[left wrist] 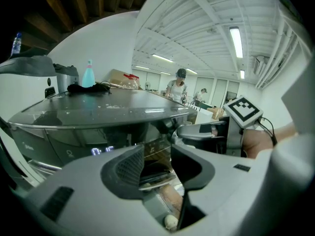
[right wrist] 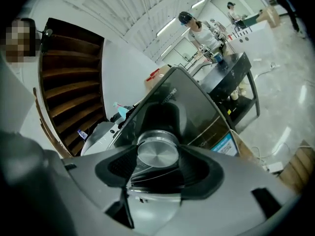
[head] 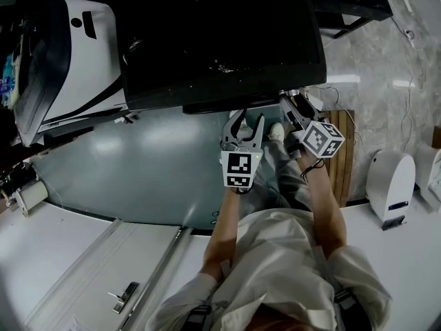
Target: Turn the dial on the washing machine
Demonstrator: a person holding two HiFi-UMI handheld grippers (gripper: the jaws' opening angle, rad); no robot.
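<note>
Gripping the silver dial (right wrist: 157, 151) on the front of the washing machine (head: 220, 40), my right gripper (head: 288, 104) has its jaws closed on the knob's rim, one pad on each side. My left gripper (head: 245, 123) hangs just beside it, jaws apart and empty. To turn the dial well, I judge that I should roll my wrist about the dial's own centre, with the gripper square to its face, and not sweep my arm. An even squeeze matters, since the smooth metal could slip under the pads. Short, steady steps look safest, with an eye on the lit display (left wrist: 101, 150) and the left gripper held clear.
</note>
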